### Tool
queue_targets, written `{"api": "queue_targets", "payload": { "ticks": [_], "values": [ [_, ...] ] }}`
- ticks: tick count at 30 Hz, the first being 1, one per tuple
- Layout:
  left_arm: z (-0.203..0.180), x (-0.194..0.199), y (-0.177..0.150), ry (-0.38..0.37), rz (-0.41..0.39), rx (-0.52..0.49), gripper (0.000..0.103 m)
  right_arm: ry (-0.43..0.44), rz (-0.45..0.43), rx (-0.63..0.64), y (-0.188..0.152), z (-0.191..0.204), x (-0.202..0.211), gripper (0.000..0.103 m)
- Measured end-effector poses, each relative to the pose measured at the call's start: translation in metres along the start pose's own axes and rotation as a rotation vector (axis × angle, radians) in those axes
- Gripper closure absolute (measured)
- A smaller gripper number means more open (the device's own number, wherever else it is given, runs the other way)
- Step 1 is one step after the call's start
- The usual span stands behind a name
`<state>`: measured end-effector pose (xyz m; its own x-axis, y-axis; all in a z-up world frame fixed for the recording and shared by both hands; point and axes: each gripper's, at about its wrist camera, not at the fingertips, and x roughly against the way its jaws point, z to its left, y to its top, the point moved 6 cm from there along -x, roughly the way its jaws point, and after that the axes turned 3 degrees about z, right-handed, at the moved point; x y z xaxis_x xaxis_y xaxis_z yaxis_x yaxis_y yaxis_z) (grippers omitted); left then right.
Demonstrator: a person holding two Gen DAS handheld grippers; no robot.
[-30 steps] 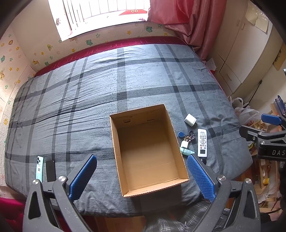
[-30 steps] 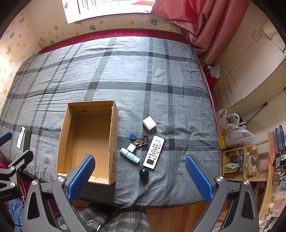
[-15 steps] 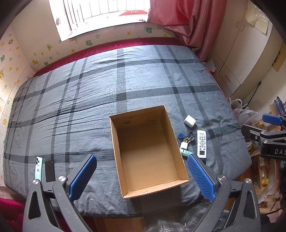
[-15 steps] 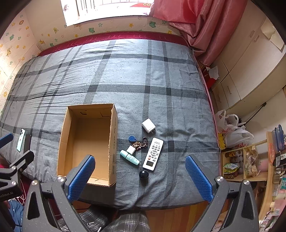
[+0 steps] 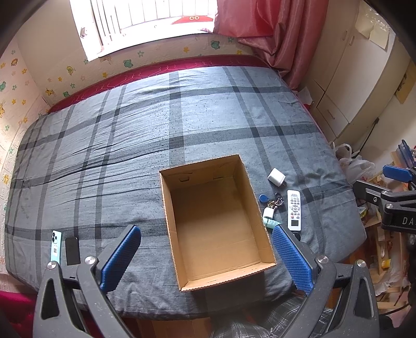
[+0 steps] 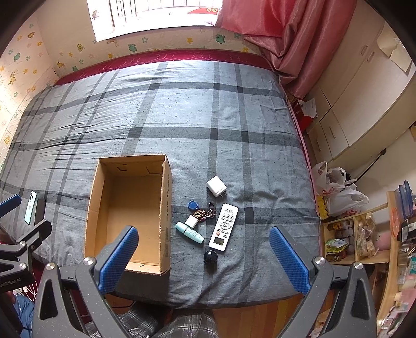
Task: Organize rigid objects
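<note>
1. A home bedroom: ahead of the left claw a bed (image 5: 182, 124) under a grey plaid sheet fills the room.
2. Beyond it, a bright window (image 5: 145, 23), cartoon-sticker wallpaper (image 5: 15, 85) and a pink curtain (image 5: 273, 33).
3. To the right, cream wardrobes (image 6: 364, 98) and cluttered shelves (image 6: 348, 234).

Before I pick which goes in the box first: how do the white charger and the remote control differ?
The white charger is a squat plain block with metal prongs sticking out; the remote control is a long flat bar covered in buttons, with a small screen at its near end. The charger lies farther up the bed, the remote nearer the bed's edge. Both are white, lie on the bedspread right of the cardboard box, and are ungrasped.
</note>
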<state>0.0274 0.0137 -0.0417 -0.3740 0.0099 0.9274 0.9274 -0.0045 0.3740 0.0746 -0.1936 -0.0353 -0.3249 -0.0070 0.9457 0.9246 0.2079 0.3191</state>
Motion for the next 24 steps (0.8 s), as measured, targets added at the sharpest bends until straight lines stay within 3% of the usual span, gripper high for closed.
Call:
{"api": "queue_targets", "payload": {
  "ticks": [24],
  "values": [
    [0.019, -0.028, -0.006, -0.033, 0.006, -0.031, 0.0, -0.004, -0.039, -0.068, -0.004, 0.01, -0.015, 0.0]
  ]
}}
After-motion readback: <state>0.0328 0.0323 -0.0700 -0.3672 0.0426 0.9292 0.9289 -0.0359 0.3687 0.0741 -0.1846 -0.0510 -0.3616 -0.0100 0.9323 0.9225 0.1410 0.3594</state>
